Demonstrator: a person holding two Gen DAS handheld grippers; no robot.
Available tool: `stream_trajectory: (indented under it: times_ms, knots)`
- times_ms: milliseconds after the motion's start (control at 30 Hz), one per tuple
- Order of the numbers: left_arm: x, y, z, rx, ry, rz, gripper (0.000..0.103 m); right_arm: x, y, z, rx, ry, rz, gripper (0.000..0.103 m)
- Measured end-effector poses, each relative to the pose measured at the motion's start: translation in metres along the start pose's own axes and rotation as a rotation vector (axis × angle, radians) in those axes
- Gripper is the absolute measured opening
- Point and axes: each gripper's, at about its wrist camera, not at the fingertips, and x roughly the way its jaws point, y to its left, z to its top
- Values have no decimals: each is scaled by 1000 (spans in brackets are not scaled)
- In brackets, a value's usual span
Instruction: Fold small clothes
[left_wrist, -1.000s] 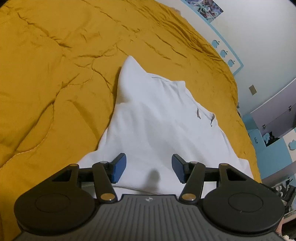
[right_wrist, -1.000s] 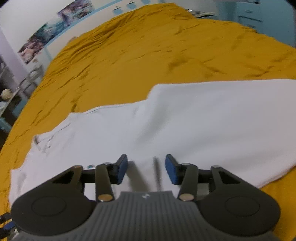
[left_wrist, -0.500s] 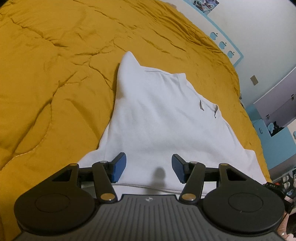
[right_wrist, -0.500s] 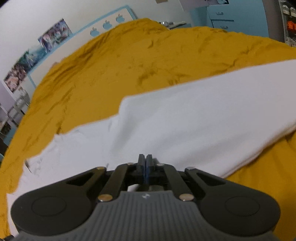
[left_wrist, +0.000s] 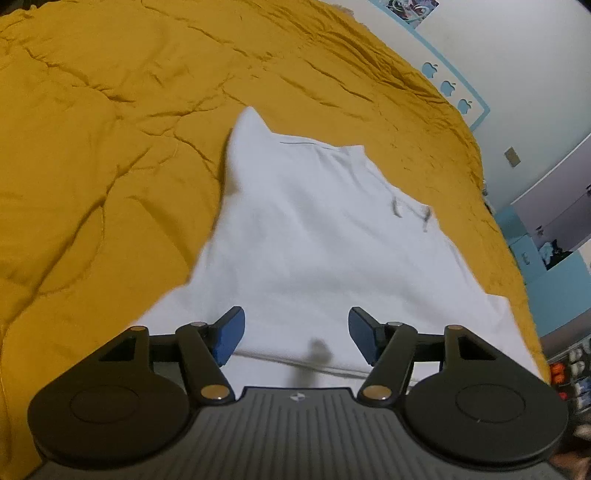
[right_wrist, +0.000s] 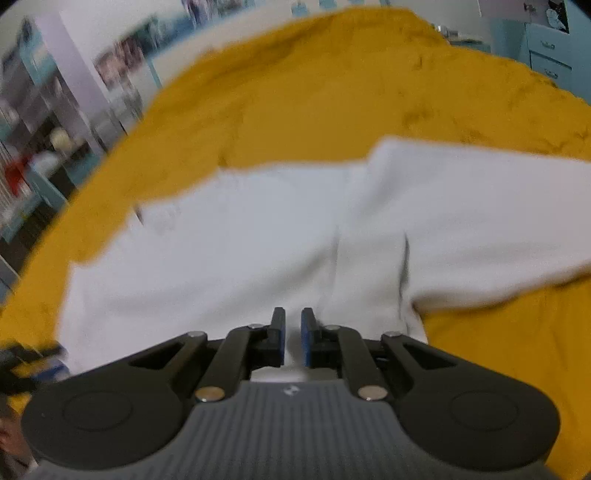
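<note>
White shirt (left_wrist: 317, 240) is spread on the mustard bedspread (left_wrist: 110, 129), its collar end toward one o'clock in the left wrist view and its hem at six o'clock, right under the camera. In the right wrist view the garment (right_wrist: 240, 251) looks different from a second ago: then it lay flat and wide under that gripper, and now a ridge of cloth rises from the fingertips toward twelve o'clock, with the three o'clock part folding inward. That view is blurred, so the exact edge is hard to read.

Right hand-held gripper (right_wrist: 293, 341) has gone from jaws apart to jaws nearly together, with a thin sliver of white fabric showing between the blue pads; it is pinching the shirt's edge and dragging it sideways. My read: the first side fold is under way.

Left hand-held gripper (left_wrist: 295, 336) hovers over the hem with jaws well apart and opening wider, nothing clamped, only cloth lying below. It looks ready to pin or take the hem next. The risk is the pinched layer slipping loose mid-carry.
</note>
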Motion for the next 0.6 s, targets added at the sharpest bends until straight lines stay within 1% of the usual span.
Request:
stream_trajectory:
  times_ms: [33,100,133,167,200,233,300,367,400,433,467,500,533,600]
  knots:
    - [-5,-6,-1,14,0,-19,75,1,-4,-3,11,10,-15,0]
    - [-15,-21,-4,69,4,-43,75,-9,-15,-7,76,4,10,1]
    - [-19,-32,-6,101,7,-61,75,-20,-21,-9,97,0,22,16]
    - [-21,-42,-9,130,9,-86,75,-29,-28,-12,115,-21,28,27]
    - [-23,-55,-12,160,14,-116,75,-47,-39,-14,149,-77,33,43]
    - [-24,-68,-15,184,22,-143,75,-66,-50,-18,178,-125,25,47]
    - [-19,-96,-23,224,44,-219,75,-97,-80,-22,240,-214,-13,47]
    - [-8,-126,-33,258,70,-286,76,-127,-120,-22,337,-319,-88,48]
    - [0,-143,-39,279,87,-318,76,-140,-139,-23,385,-367,-122,51]
    - [9,-158,-45,295,102,-340,78,-153,-164,-24,459,-419,-167,54]
    - [18,-171,-51,306,117,-354,80,-163,-186,-25,537,-461,-199,54]
    - [27,-182,-56,311,131,-366,80,-171,-209,-28,617,-498,-212,55]
    - [37,-192,-61,314,151,-378,80,-175,-227,-30,685,-518,-216,55]
    - [57,-209,-72,302,185,-369,80,-178,-266,-35,803,-544,-236,55]
